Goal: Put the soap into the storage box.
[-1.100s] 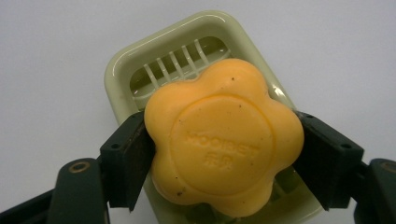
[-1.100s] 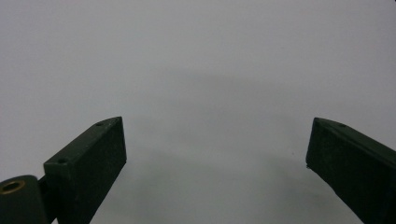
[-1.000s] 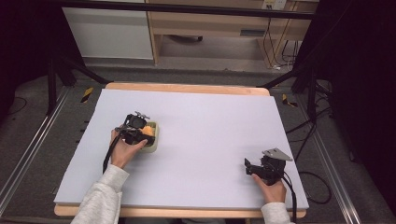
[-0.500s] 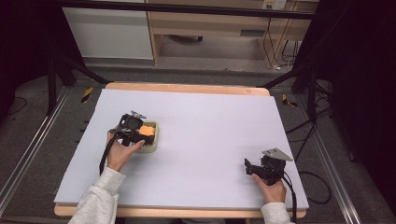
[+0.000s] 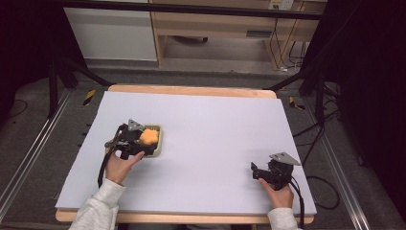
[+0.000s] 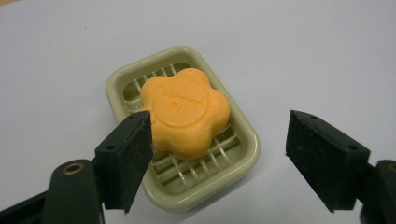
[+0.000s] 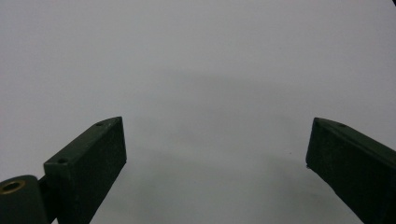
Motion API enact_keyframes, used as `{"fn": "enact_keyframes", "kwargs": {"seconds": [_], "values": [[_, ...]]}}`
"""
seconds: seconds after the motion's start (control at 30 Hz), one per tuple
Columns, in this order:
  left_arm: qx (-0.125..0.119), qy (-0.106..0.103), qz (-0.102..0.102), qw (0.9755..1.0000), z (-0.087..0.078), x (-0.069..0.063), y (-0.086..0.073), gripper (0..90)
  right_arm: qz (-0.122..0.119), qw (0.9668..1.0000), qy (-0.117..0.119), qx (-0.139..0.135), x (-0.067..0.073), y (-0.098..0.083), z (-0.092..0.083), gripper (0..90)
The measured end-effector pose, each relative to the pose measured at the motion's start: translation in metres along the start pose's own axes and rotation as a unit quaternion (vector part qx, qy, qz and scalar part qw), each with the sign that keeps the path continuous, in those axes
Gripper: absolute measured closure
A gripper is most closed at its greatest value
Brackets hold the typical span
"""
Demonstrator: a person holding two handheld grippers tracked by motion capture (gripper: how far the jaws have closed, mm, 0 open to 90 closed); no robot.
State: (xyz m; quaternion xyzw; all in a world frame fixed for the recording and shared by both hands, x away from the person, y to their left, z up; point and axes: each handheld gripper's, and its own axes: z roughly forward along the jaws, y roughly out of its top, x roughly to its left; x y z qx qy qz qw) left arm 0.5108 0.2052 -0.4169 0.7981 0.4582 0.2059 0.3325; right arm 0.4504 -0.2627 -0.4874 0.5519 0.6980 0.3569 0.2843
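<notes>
The left hand-held gripper has drawn back a little from the soap dish over the last second; it was right over the dish and now sits just behind it, toward the person. Its jaws stand wide apart and hold nothing. The orange flower-shaped soap lies in the pale green dish, just ahead of the jaws, with the left jaw's tip overlapping the soap's near edge in the left gripper view; whether it touches cannot be told. Judging from this, the soap has probably just been set down in the dish and let go, so the placing step looks finished and the gripper is free to retreat.

The right hand-held gripper has not moved. It rests on the table well to the right of the dish, jaws spread, with bare table ahead of it.

The soap's top carries embossed lettering in two short lines, too faint to read.
</notes>
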Motion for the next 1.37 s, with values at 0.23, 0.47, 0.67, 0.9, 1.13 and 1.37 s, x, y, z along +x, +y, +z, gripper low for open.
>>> {"fn": "enact_keyframes", "kwargs": {"seconds": [0.23, 0.47, 0.67, 0.9, 1.13, 1.37], "values": [[-0.027, -0.004, -0.005, 0.9996, -0.012, -0.002, -0.011, 24.0, 0.001, 1.0, 0.0, -0.001, 0.0, 0.0, 0.0, 5.5], [-0.049, -0.001, -0.022, 0.9986, -0.018, 0.006, -0.026, 24.4, 0.005, 1.0, 0.0, -0.002, -0.001, 0.0, 0.0, 6.3], [-0.07, 0.014, -0.037, 0.9968, -0.024, 0.016, -0.045, 24.2, 0.008, 1.0, 0.0, -0.004, -0.001, 0.0, -0.001, 6.3], [-0.08, 0.02, -0.052, 0.9953, -0.026, 0.027, -0.067, 24.0, 0.01, 0.9999, 0.0, -0.007, -0.002, 0.0, -0.001, 6.3], [-0.082, 0.023, -0.057, 0.9948, -0.027, 0.036, -0.083, 21.9, 0.01, 0.9999, 0.0, -0.007, -0.002, -0.001, -0.002, 6.3], [-0.07, 0.044, -0.071, 0.9941, -0.028, 0.047, -0.094, 21.8, 0.013, 0.9999, 0.003, -0.009, -0.002, -0.001, -0.002, 6.3]]}}
